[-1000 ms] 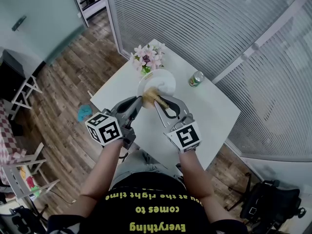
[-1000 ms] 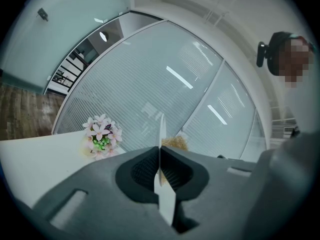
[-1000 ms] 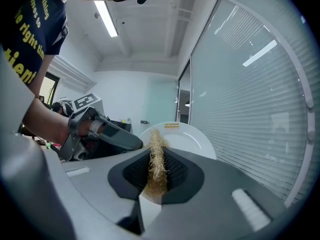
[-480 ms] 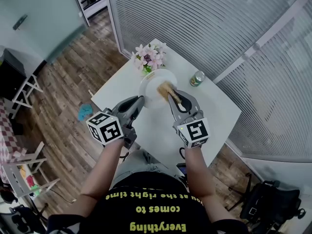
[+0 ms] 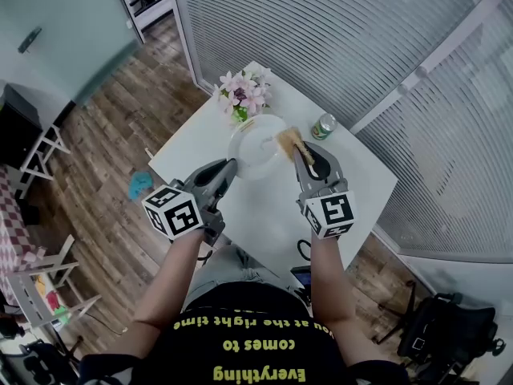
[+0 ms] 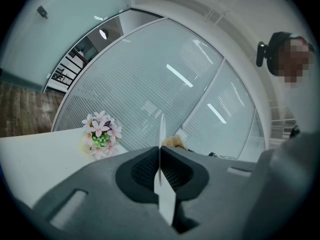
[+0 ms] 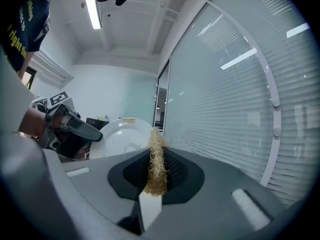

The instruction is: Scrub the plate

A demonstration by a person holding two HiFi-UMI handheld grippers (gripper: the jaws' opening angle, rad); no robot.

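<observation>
Left gripper [image 5: 227, 169] clamped on rim of white plate [image 5: 255, 152], held up over table [image 5: 353, 184]. Right gripper [image 5: 304, 156] pinches fibrous scrubber [image 5: 287, 142] by plate's right edge. Plate likely stiff, slick, breakable: rim hold suits.

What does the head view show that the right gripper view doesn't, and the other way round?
Only the head view: the pink flowers, the green can, the white table and the wood floor. Only the right gripper view: the ceiling light overhead. Both: the white plate held by the left gripper, and the straw-coloured scrubber pinched in the right gripper.
</observation>
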